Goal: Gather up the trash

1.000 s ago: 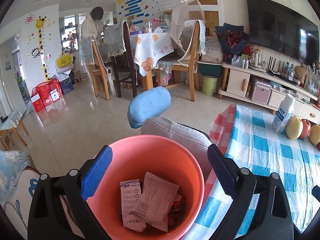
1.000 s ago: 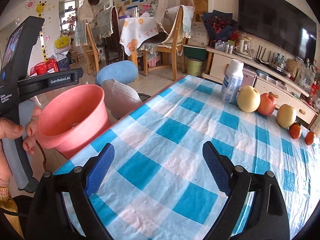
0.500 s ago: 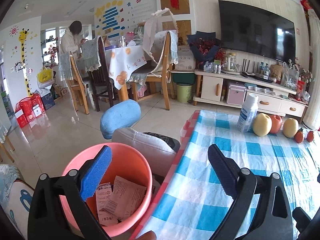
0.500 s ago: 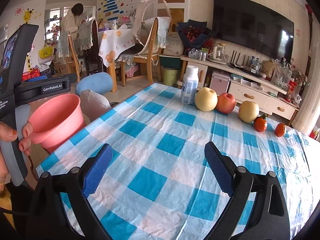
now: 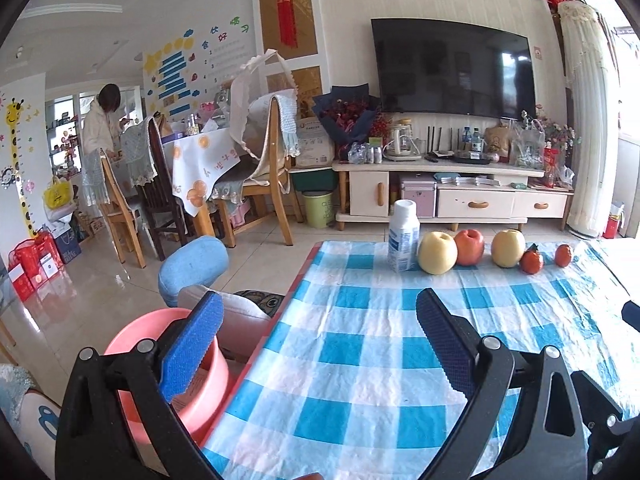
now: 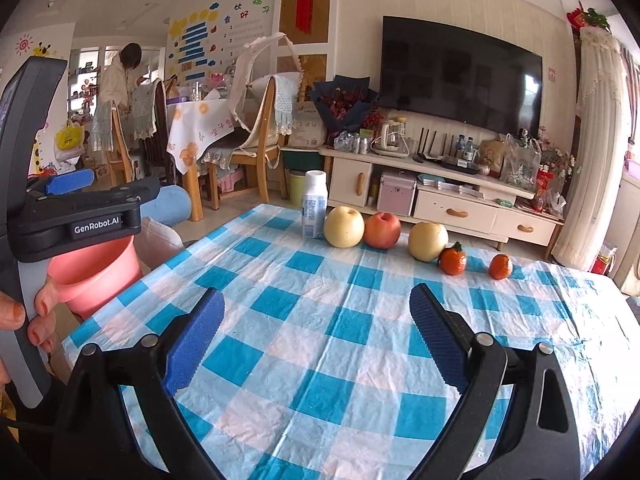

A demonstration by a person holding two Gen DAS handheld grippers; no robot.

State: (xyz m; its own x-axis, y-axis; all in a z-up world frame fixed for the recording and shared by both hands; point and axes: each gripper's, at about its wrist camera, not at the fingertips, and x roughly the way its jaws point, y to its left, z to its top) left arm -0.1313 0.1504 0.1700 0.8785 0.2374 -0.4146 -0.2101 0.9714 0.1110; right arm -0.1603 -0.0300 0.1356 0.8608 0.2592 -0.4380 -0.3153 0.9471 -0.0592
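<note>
The pink bin (image 5: 128,340) stands low beside the table's left edge, and my left finger hides most of its inside. It also shows as the pink bin (image 6: 96,276) in the right wrist view, behind the left device. My left gripper (image 5: 320,344) is open and empty over the blue-checked tablecloth (image 5: 360,360). My right gripper (image 6: 316,336) is open too, with nothing between its pads, above the same tablecloth (image 6: 320,304). A white bottle (image 5: 403,236) stands upright at the far edge, seen again as the bottle (image 6: 315,210).
Two pale apples, a red apple (image 6: 382,230) and two oranges (image 6: 453,261) line the far edge beside the bottle. A hand (image 6: 36,312) holds the left gripper's body (image 6: 76,216). A grey and blue chair (image 5: 192,264) sits behind the bin. Far back, a person (image 5: 100,128) stands by a dining table.
Both views have swung up and right, from the bin to the table. The bin with its paper wrappers slid to the lower left. Both grippers stayed open and empty.
</note>
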